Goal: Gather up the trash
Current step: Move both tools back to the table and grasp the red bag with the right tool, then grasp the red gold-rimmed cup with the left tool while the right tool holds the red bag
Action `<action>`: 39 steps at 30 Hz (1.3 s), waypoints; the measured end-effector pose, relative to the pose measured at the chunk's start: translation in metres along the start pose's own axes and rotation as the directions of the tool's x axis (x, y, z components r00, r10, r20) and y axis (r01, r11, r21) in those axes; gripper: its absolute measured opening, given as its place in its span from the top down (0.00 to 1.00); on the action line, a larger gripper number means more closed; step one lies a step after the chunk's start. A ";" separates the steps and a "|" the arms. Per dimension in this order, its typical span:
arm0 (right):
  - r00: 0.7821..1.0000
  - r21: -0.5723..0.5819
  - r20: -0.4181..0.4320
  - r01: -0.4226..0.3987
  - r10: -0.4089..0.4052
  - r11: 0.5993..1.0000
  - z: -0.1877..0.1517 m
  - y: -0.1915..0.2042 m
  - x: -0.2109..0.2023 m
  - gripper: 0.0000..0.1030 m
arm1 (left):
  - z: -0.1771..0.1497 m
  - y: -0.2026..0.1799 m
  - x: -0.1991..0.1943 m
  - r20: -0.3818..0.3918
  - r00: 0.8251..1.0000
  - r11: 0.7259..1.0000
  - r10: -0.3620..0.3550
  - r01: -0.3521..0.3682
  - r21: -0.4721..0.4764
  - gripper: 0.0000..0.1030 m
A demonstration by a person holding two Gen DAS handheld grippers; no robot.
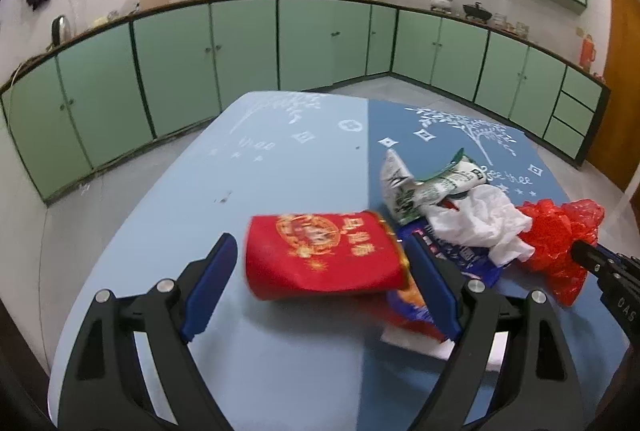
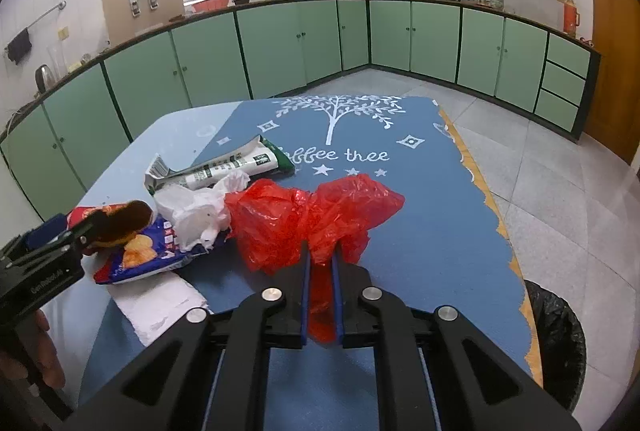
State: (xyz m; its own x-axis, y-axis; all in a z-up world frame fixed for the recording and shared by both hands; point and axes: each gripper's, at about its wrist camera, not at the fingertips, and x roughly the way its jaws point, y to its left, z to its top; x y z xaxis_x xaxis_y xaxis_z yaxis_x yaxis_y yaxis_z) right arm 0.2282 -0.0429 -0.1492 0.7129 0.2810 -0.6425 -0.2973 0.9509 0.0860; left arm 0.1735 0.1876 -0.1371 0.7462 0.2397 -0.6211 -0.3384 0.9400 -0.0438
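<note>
My right gripper (image 2: pixel 321 255) is shut on a red plastic bag (image 2: pixel 312 215), also seen in the left wrist view (image 1: pixel 560 239). My left gripper (image 1: pixel 320 263) is open around a red packet with gold print (image 1: pixel 324 255); the packet sits between the jaws, and I cannot tell if it touches them. Next to it on the blue table (image 1: pixel 280 171) lie a blue chip bag (image 2: pixel 144 251), a crumpled white plastic bag (image 2: pixel 196 207), a green-and-white wrapper (image 2: pixel 224 167) and a white tissue (image 2: pixel 160 307).
A black-lined trash bin (image 2: pixel 556 343) stands on the floor off the table's right edge. Green kitchen cabinets (image 2: pixel 280 47) line the walls beyond the table.
</note>
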 end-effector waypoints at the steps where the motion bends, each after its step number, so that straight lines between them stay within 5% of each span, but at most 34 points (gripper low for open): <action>1: 1.000 -0.002 0.001 -0.002 0.002 1.000 0.000 0.001 0.000 0.91 | 0.000 0.004 0.000 -0.002 1.000 1.000 0.005 -0.005 -0.007 0.19; 13: 1.000 -0.016 0.000 -0.002 0.002 1.000 -0.005 0.004 -0.012 0.91 | -0.017 0.042 -0.026 -0.001 0.999 0.998 0.045 -0.045 -0.053 0.21; 21: 1.000 -0.020 0.005 0.007 -0.007 1.000 -0.004 0.005 -0.014 0.91 | -0.022 0.024 -0.027 -0.019 1.000 1.000 -0.013 0.013 -0.016 0.21; 29: 1.000 -0.018 0.009 0.008 -0.008 1.000 -0.005 0.003 -0.014 0.91 | -0.029 0.025 -0.010 -0.080 0.995 0.997 0.054 -0.058 -0.042 0.22; 39: 1.000 -0.020 0.007 -0.004 0.005 1.000 -0.007 0.001 -0.015 0.88 | -0.027 0.040 -0.016 -0.064 0.996 0.992 0.063 -0.070 -0.106 0.56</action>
State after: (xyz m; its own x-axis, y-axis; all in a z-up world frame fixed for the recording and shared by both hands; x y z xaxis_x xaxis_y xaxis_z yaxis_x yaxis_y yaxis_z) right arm 0.2126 -0.0469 -0.1445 0.7162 0.2863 -0.6365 -0.3131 0.9469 0.0736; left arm 0.1325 0.2152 -0.1505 0.6854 0.2825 -0.6711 -0.4485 0.8899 -0.0834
